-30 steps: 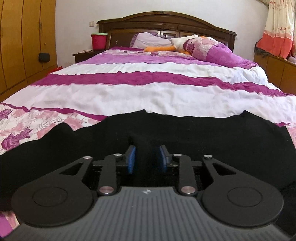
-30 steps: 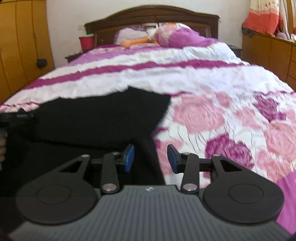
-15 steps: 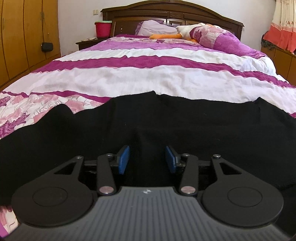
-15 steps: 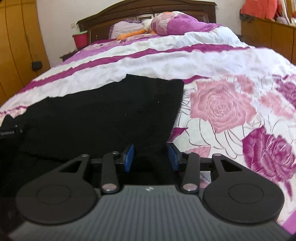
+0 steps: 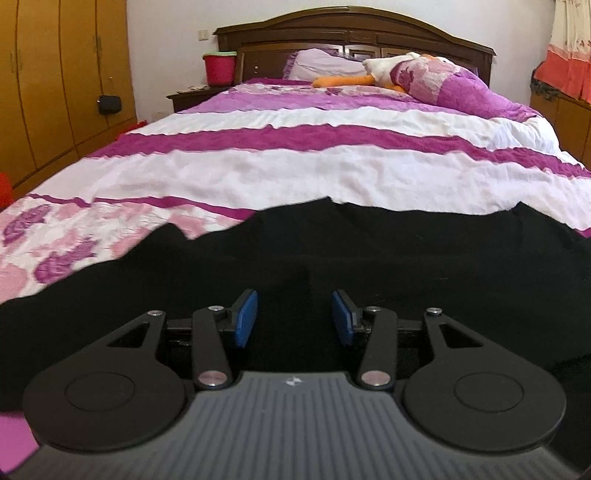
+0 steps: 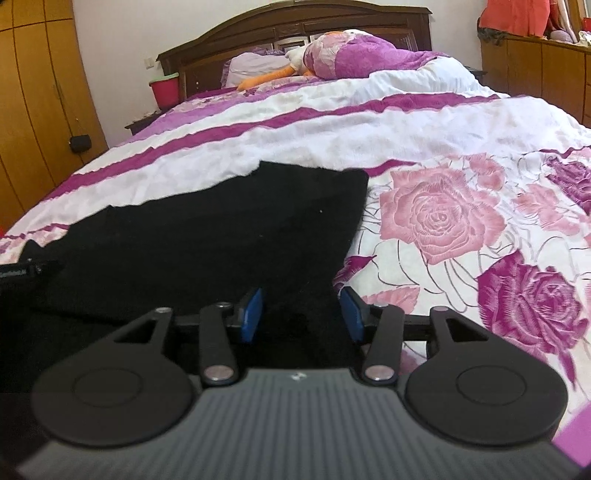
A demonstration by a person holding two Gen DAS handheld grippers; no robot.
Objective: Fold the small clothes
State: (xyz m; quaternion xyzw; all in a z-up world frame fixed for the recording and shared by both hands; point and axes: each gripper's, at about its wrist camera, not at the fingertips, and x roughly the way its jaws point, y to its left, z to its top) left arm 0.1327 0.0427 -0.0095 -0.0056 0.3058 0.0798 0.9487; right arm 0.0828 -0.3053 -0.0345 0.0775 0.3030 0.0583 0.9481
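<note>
A black garment (image 5: pixel 406 258) lies spread flat across the near end of a bed with a pink, white and purple floral quilt (image 5: pixel 295 166). My left gripper (image 5: pixel 293 317) hovers low over the garment's near part. Its blue pads (image 5: pixel 243 319) stand apart, the cloth lies under the gap and nothing is pinched. In the right wrist view the garment (image 6: pixel 184 240) fills the left half, and its right edge runs down between the jaws of my right gripper (image 6: pixel 302 314). Those jaws are opening, the pads (image 6: pixel 351 314) clear of the cloth.
A dark wooden headboard (image 5: pixel 354 33), pillows (image 5: pixel 443 85) and an orange and white plush toy (image 5: pixel 343 79) are at the far end of the bed. A red bucket (image 5: pixel 219 68) stands on a nightstand, wardrobes (image 5: pixel 55 74) line the left wall and a low cabinet (image 6: pixel 535 66) the right.
The left jaws spread and released a raised fold of black cloth they had between them. The right gripper sank closer to the garment's right edge and its jaws widened.
</note>
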